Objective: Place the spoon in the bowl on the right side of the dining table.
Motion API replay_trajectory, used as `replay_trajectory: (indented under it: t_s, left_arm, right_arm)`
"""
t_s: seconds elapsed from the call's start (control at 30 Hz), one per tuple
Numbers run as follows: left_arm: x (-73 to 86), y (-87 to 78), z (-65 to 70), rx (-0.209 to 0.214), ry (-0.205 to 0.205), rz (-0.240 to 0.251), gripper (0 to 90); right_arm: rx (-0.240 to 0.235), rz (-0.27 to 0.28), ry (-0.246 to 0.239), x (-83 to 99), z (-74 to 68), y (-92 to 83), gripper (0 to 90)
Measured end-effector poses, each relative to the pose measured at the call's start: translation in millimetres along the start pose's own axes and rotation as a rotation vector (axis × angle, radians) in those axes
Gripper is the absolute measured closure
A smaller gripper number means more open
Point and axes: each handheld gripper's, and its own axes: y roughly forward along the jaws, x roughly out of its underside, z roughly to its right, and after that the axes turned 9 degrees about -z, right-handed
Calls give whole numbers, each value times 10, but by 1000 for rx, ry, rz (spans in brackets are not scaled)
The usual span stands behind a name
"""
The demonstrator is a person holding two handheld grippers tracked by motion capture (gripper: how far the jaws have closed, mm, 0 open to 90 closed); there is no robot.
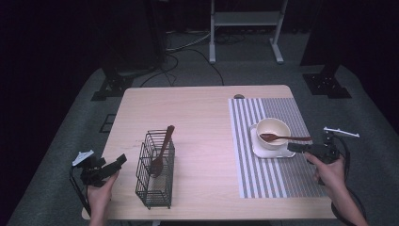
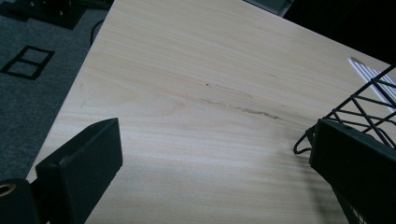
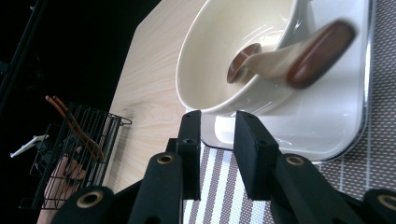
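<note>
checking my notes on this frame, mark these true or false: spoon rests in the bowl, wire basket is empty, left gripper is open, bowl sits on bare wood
1. A wooden spoon rests in the bowl: true.
2. The wire basket is empty: false, it holds another spoon.
3. The left gripper is open: true, nothing between its jaws.
4. The bowl sits on bare wood: false, it sits on a white tray on the striped mat.
5. The right gripper clamps the spoon: false, its jaws stand near the tray with nothing between them.

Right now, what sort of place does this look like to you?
Probably a recording studio or lab staged as a dining spot: a wooden table with a striped placemat stands on grey carpet between dark curtains, with cables and black stand bases on the floor behind it.
</note>
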Motion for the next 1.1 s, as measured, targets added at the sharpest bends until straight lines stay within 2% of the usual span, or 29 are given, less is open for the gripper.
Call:
replay_trajectory:
  t_s: [1.1]
  left_arm:
    - [-1,-4,-4,-2,2,1,17]
  right_arm:
    - [-16,-74,-85,167,-208,256,684]
